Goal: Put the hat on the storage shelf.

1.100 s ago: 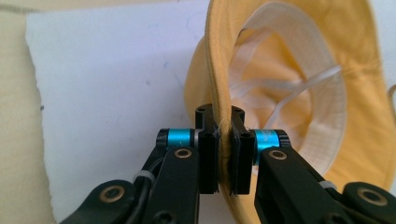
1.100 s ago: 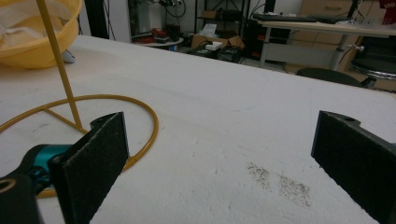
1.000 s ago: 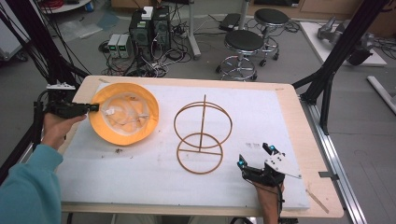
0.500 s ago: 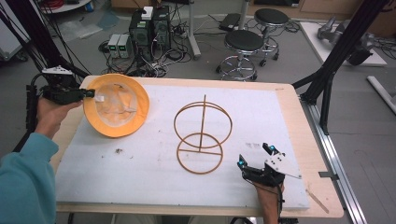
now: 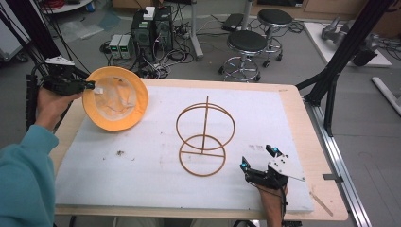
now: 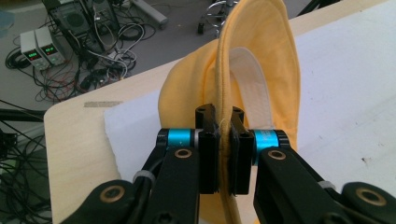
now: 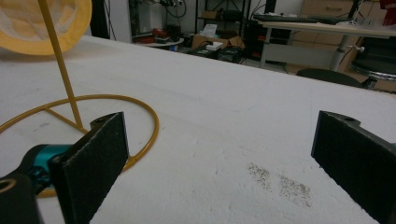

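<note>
A yellow hat [image 5: 116, 105] with a white lining hangs tilted above the table's far left corner, its opening toward the camera. My left gripper [image 5: 91, 86] is shut on its brim; the left gripper view has the brim [image 6: 225, 140] pinched edge-on between the two pads. A gold wire stand [image 5: 204, 137], two rings on an upright post, sits mid-table on the white foam mat [image 5: 142, 175]. Its base ring [image 7: 116, 100] and post lie just left of my right gripper [image 7: 219, 163]. That right gripper [image 5: 258, 159] rests open near the front right, nothing between its pads.
The mat covers most of a wooden table [image 5: 302, 137]. Beyond the far edge stand two stools [image 5: 248, 45], power supplies [image 5: 120, 46] and tangled cables on the floor. A black frame leg [image 5: 340, 61] rises at the right. A dark speck patch [image 7: 280, 182] marks the mat.
My left gripper has lifted the hat off the mat and drawn it left and toward the far corner, tipping it upright. The right gripper and the stand have stayed put.
</note>
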Available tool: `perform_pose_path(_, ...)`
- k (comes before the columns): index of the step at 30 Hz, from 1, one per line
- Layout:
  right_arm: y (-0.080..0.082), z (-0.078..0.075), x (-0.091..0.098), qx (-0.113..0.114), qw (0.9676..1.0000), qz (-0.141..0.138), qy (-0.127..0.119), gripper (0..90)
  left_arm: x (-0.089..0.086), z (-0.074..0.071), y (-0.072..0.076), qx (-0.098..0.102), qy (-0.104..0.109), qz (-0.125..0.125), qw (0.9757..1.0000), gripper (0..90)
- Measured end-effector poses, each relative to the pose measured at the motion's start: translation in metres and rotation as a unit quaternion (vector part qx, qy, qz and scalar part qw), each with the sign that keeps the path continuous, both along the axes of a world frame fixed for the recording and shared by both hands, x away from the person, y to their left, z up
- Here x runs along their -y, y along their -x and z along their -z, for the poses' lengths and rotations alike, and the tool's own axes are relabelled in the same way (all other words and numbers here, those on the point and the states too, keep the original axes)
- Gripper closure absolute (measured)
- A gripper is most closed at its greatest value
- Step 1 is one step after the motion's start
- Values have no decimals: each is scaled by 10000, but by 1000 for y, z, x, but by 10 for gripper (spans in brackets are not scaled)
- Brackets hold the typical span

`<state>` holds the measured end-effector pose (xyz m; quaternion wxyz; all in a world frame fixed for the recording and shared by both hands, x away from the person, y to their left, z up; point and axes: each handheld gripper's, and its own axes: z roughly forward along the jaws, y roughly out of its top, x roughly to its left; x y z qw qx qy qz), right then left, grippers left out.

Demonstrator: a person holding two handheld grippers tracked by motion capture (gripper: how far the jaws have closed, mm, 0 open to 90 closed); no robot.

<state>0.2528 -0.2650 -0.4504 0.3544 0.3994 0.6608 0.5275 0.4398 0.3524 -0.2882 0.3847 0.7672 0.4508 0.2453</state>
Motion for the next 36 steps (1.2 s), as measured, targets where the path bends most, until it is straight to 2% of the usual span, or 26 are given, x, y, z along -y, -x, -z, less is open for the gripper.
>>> perform_pose_path(5, 0, 0, 0, -2, 10000, -5, 3, 28, 6, 4, 0, -19, -317, 31, 9995, 848)
perform_pose_path(15, 1, 0, 0, -18, 10000, -11, 12, 28, 25, 6, 6, -20, -515, 253, 9984, 848)
perform_pose_path(20, 0, 0, 0, -7, 10000, -7, 20, 28, 33, 7, 11, 16, -492, 377, 9981, 848)
perform_pose_path(27, 1, 0, -1, 2, 10000, 7, 19, 28, 42, 16, 21, -17, -412, 511, 9978, 848)
perform_pose_path(30, 0, 0, -1, 24, 10000, -1, 36, 28, 44, 17, 24, -21, -322, 558, 9979, 847)
perform_pose_path(36, 0, 0, -1, 23, 10000, 2, 30, 28, 49, 20, 30, -10, -328, 642, 9974, 848)
